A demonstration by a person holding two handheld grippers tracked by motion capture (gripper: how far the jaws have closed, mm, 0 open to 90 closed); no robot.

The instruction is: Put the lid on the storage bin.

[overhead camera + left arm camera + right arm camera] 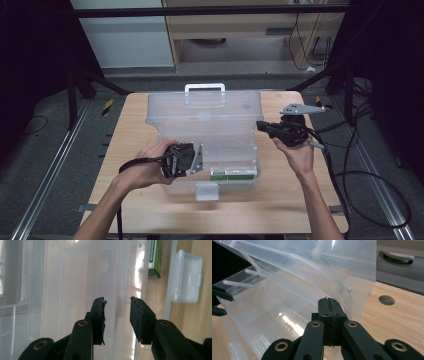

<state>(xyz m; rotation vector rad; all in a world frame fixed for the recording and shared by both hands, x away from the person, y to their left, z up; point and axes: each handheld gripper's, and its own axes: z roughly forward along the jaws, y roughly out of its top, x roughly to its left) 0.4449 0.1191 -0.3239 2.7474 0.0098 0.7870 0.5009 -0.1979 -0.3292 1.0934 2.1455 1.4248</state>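
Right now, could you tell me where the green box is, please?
In the high view, the green box lies inside the clear plastic case, in its front right corner, just right of the left gripper.

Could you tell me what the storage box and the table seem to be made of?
The storage box looks like clear, glossy plastic: the table and a green packet show through its walls. The table looks like pale wood or laminate with a matte grain pattern.

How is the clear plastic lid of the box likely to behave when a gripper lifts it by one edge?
The lid looks thin and bowed, so it probably flexes. Its glossy surface may slip between the right gripper pads. It likely weighs little.
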